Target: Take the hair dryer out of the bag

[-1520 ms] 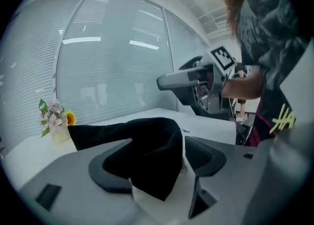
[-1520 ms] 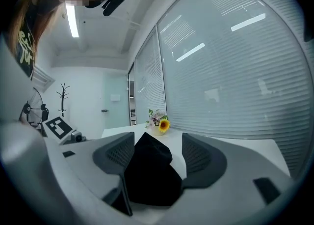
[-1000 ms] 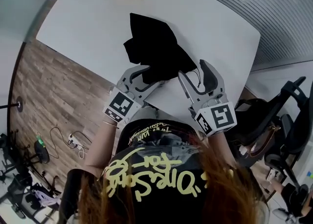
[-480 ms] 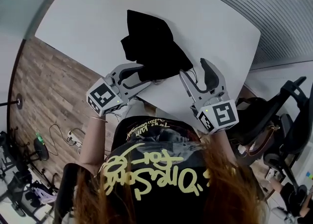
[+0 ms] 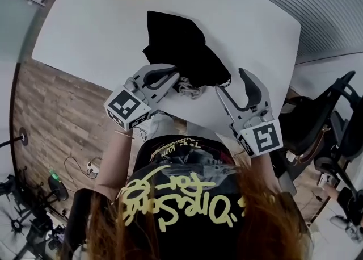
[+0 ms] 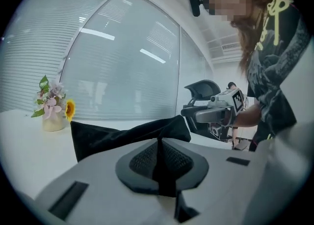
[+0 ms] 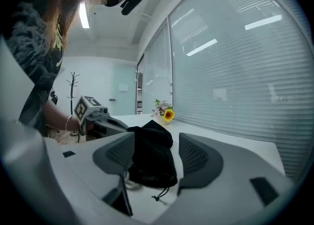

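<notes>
The hair dryer is hidden inside the black drawstring cloth bag [image 5: 181, 49] mid-table. Only a pale grey coil [image 5: 190, 88], likely its cord, shows at the bag's 6 o'clock. At 7 o'clock the left gripper [image 5: 173, 76] has just been closing and seems to pinch bag cloth. At 4 o'clock the right gripper [image 5: 231, 81] gapes, empty. Pulling on that thin fold could let the cloth slip, or drag everything off the white table [image 5: 85, 32].

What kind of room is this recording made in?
Most likely an office or a meeting room. There is a large white table, a black office chair beside it, and long window blinds along one wall.
</notes>
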